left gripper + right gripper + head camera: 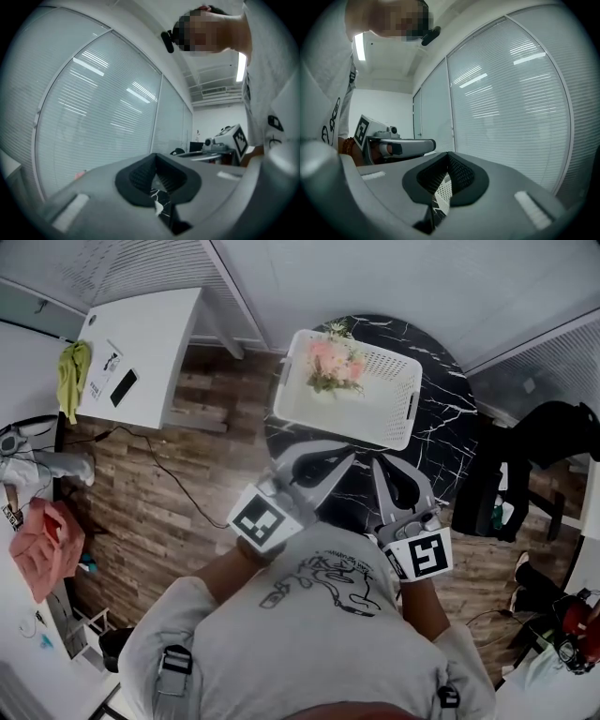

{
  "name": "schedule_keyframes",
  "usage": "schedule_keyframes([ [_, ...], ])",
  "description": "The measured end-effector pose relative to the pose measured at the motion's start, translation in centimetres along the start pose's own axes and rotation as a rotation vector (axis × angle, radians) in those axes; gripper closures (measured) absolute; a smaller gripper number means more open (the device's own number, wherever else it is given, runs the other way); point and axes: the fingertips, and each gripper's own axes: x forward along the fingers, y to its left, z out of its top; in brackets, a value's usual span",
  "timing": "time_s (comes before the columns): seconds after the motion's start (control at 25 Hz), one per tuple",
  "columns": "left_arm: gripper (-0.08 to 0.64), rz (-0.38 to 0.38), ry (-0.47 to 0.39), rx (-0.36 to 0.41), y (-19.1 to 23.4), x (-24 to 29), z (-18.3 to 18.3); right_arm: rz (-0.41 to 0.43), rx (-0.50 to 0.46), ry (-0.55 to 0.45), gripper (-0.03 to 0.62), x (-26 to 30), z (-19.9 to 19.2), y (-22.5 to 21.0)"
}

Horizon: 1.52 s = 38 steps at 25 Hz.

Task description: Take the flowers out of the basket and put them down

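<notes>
A white plastic basket (389,399) stands on a round black marble table (450,399), with a bunch of pink flowers (335,362) lying in its far left part. My left gripper (345,459) and my right gripper (379,465) hover side by side over the table's near edge, just short of the basket's near wall. Both are shut with nothing between the jaws. In the left gripper view the shut jaws (157,165) show only marble below them. Basket mesh (443,190) shows through the gap under the jaws in the right gripper view (449,161).
A white desk (150,343) with a dark phone and a green cloth (73,371) stands at the far left. Dark clothing on a chair (548,442) is right of the table. Pink cloth (42,545) lies at the left. Glass walls with blinds (103,108) run behind.
</notes>
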Motion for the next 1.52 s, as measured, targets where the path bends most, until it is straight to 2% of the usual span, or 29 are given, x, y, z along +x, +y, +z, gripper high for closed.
schedule_keyframes([
  [0.16, 0.555, 0.014, 0.016, 0.003, 0.8, 0.8, -0.8, 0.015, -0.013, 0.009, 0.586, 0.6, -1.0, -1.1],
  [0.24, 0.531, 0.015, 0.026, 0.013, 1.2, 1.2, -1.2, 0.025, -0.023, 0.017, 0.582, 1.1, -1.8, -1.6],
  [0.44, 0.464, 0.048, 0.061, 0.039, 3.2, 1.6, -2.7, 0.056, -0.023, 0.066, 0.504, 3.0, -4.4, -2.5],
  [0.6, 0.344, 0.083, 0.116, 0.037, 5.7, 2.2, -4.9, 0.075, -0.012, 0.126, 0.429, 4.8, -6.9, -3.5],
  [0.72, 0.249, 0.116, 0.150, 0.057, 8.4, 2.9, -7.0, 0.078, 0.003, 0.164, 0.405, 6.3, -8.8, -4.7],
  [1.08, 0.075, 0.226, 0.250, 0.103, 15.3, 4.6, -11.8, 0.086, 0.011, 0.255, 0.289, 10.8, -13.3, -7.8],
  [1.2, 0.055, 0.242, 0.286, 0.119, 17.3, 5.2, -13.1, 0.108, 0.005, 0.273, 0.259, 12.3, -14.3, -8.6],
  [1.36, 0.057, 0.239, 0.347, 0.177, 19.4, 6.5, -14.8, 0.130, 0.019, 0.316, 0.250, 13.9, -16.0, -9.6],
  [1.52, 0.057, 0.257, 0.366, 0.188, 21.3, 6.9, -15.7, 0.156, 0.018, 0.359, 0.235, 15.3, -18.0, -10.1],
])
